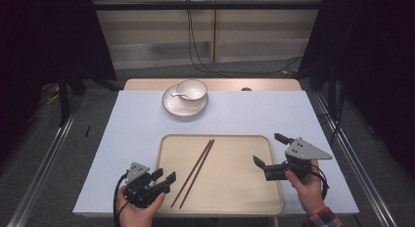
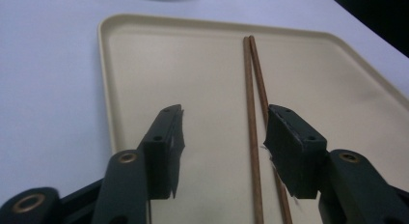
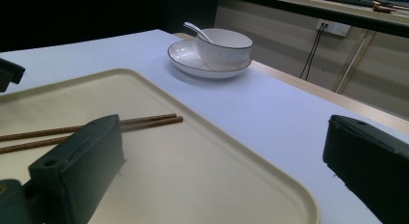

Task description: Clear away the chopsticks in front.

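Broadly, a desk (image 1: 132, 124) covered in pale blue-white is seen beneath both tools, and a beige tray (image 1: 244, 188) is laid on it between them. The left hand-held gripper (image 1: 164, 180) is held by a hand at the tray's near left corner, its jaws standing apart over the tray floor with nothing pressed between the pads. A pair of brown chopsticks (image 1: 195, 168) is laid on the tray just to the right of this gripper, released; in the left gripper view they run side by side close to the inner face of the right jaw, one stick passing in front of it, and no contact with the pads can be made out. The right hand-held gripper (image 1: 269, 149) is held at the tray's right edge, its jaws spread wide and empty, one over the tray and one over the desk. Well beyond both grippers, at the far side of the desk, a white saucer (image 1: 171, 105) is set, with a white bowl (image 1: 192, 90) upon it and a white spoon (image 1: 177, 95) resting in the bowl.
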A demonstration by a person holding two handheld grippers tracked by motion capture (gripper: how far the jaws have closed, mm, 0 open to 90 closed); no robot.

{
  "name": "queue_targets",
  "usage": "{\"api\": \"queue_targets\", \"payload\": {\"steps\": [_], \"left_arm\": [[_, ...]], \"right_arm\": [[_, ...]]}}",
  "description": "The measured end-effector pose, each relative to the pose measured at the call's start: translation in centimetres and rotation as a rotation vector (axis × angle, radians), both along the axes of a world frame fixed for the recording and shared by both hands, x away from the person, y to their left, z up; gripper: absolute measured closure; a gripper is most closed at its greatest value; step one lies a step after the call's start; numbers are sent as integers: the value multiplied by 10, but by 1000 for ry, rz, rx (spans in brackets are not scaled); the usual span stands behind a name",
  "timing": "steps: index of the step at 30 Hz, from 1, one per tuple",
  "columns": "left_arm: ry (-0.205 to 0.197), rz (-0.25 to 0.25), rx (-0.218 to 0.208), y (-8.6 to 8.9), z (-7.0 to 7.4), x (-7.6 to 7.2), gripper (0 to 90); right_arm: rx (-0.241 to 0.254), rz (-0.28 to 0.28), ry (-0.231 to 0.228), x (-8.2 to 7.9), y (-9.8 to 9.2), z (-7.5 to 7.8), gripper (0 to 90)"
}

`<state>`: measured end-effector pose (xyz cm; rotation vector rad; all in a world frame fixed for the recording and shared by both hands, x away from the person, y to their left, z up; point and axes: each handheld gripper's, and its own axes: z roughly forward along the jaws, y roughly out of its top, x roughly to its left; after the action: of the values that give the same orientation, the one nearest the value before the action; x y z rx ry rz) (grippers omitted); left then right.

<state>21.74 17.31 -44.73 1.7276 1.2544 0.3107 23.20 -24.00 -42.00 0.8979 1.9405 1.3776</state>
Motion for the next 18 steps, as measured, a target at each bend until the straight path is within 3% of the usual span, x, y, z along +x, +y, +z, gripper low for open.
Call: {"api": "queue_targets", "payload": {"steps": [4,18], "left_arm": [[-24,4,-17,-1,7,9,388],[-129,2,-8,7,33,41,189]], "right_arm": [[-3,0,-1,0,0,0,1],[-7,2,8,0,1,-1,1]]}}
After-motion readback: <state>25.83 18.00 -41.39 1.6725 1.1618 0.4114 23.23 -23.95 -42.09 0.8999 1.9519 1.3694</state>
